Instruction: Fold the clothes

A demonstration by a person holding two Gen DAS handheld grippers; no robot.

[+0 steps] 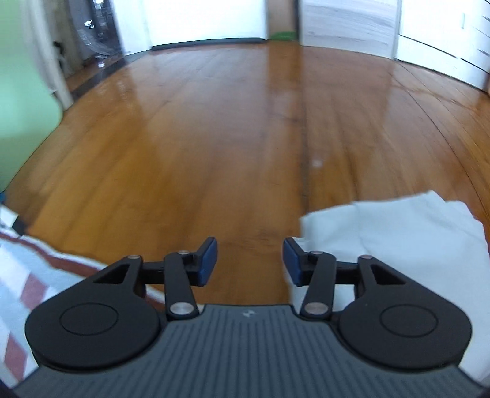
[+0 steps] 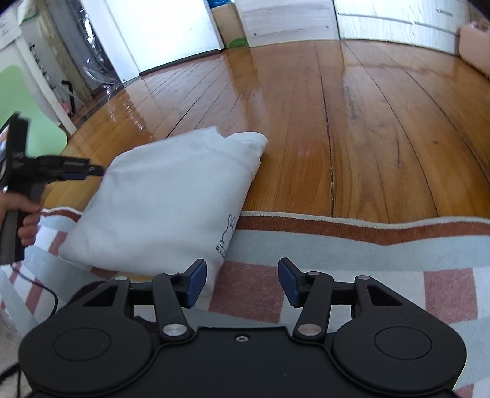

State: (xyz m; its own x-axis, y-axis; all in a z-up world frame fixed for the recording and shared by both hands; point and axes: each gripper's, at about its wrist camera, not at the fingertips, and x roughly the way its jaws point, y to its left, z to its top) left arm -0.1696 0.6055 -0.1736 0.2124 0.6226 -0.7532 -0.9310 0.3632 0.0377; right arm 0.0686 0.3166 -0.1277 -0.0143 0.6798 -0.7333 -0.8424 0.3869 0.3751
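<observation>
A folded white garment [image 2: 171, 202] with a small rabbit drawing lies half on the checked rug [image 2: 367, 245] and half on the wooden floor. My right gripper [image 2: 242, 283] is open and empty, just in front of the garment's near right corner. My left gripper [image 2: 92, 171] shows from the side at the garment's left edge, held by a hand. In the left wrist view my left gripper [image 1: 249, 261] is open and empty, and the white garment [image 1: 398, 245] lies beside its right finger.
Glossy wooden floor [image 1: 229, 137] stretches ahead. A green object [image 2: 33, 122] stands at the left. White cabinets [image 2: 382, 21] and a bright doorway line the far wall. A pink object [image 2: 474, 46] sits at the far right.
</observation>
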